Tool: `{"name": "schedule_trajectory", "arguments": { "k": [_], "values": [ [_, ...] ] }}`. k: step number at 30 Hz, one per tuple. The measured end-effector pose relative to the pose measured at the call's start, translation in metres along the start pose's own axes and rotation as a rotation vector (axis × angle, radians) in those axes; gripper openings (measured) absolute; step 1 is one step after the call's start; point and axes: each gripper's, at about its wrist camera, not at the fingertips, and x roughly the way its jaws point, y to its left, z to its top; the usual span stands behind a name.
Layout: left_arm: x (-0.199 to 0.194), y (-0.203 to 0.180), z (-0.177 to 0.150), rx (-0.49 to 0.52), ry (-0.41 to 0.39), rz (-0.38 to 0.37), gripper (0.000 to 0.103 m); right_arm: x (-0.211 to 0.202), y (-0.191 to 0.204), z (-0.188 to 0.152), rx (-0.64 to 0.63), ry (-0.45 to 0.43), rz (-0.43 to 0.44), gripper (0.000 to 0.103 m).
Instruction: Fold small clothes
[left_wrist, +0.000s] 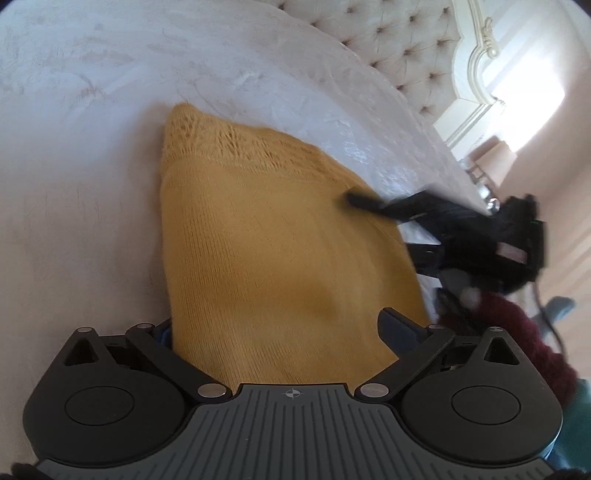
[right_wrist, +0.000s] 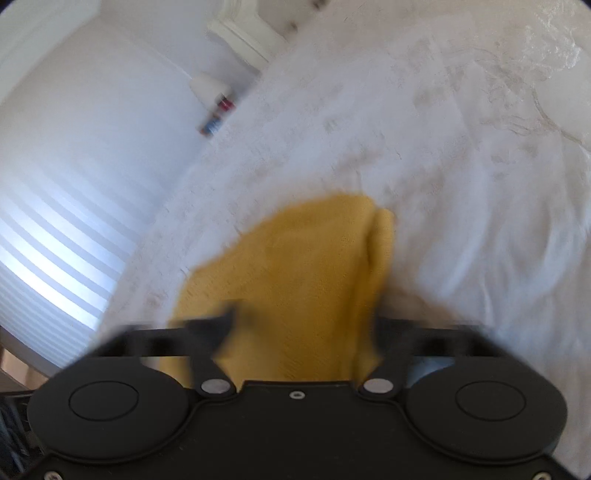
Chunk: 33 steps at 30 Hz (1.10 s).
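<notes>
Both wrist views close, angled down; sharing yellow knit (left_wrist: 280, 236)

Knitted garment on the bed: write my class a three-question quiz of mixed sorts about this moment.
1. True or false: the knitted garment lies on a bare wooden table.
2. In the left wrist view, the garment's openwork band is: A at its far edge; B nearest the camera; C missing.
3. In the left wrist view, from which side of the picture does the right gripper reach in?

Key: 1 false, it lies on a pale bedspread; 2 A; 3 the right.
</notes>
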Motion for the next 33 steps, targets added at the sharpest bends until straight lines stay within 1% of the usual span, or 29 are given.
{"name": "schedule_trajectory", "arguments": {
  "k": [1,2,3,4,6,7,11,15,22,24,27,29,30,32,33],
  "values": [
    [-0.002,0.0,-0.002,-0.014,0.003,-0.01,0.079,0.003,-0.001,-0.001,0.012,0.009,0.0,0.042],
    [-0.002,0.0,-0.003,-0.024,0.005,0.005,0.058,0.001,0.0,-0.003,0.012,0.001,-0.003,0.04],
    [-0.003,0.001,-0.004,-0.027,0.013,0.045,0.023,-0.001,0.004,-0.003,0.002,-0.007,-0.017,0.039],
    [-0.004,0.004,-0.003,-0.042,0.026,0.042,0.019,-0.003,0.009,-0.005,-0.003,-0.011,-0.036,0.039],
    [-0.012,0.01,-0.003,-0.101,0.033,-0.001,0.016,-0.009,0.017,-0.006,0.009,-0.022,-0.046,0.037],
    [-0.017,0.011,-0.002,-0.116,0.031,-0.006,0.015,-0.012,0.022,-0.005,0.011,-0.027,-0.049,0.037],
    [-0.046,0.002,-0.004,-0.095,0.021,-0.023,0.014,-0.035,0.047,-0.008,-0.016,-0.035,-0.047,0.036],
    [-0.08,-0.007,-0.015,-0.093,0.012,-0.067,0.014,-0.063,0.074,-0.023,-0.039,-0.026,-0.03,0.036],
    [-0.147,-0.036,-0.045,-0.06,0.004,-0.12,0.014,-0.118,0.112,-0.065,-0.048,-0.025,0.007,0.036],
    [-0.166,-0.043,-0.06,-0.056,0.003,-0.133,0.014,-0.134,0.118,-0.081,-0.035,-0.017,0.009,0.036],
    [-0.181,-0.051,-0.088,-0.062,0.022,-0.136,0.015,-0.15,0.121,-0.111,-0.031,0.0,0.003,0.037],
    [-0.177,-0.053,-0.11,-0.062,0.067,-0.115,0.016,-0.15,0.119,-0.133,-0.07,0.019,-0.061,0.04],
    [-0.17,-0.054,-0.122,-0.058,0.099,-0.082,0.017,-0.146,0.115,-0.143,-0.089,0.034,-0.11,0.045],
    [-0.153,-0.046,-0.15,-0.063,0.163,0.017,0.018,-0.137,0.101,-0.162,-0.09,0.063,-0.213,0.048],
    [-0.144,-0.041,-0.164,-0.054,0.195,0.076,0.018,-0.136,0.091,-0.17,-0.072,0.066,-0.24,0.052]
  ]
}}
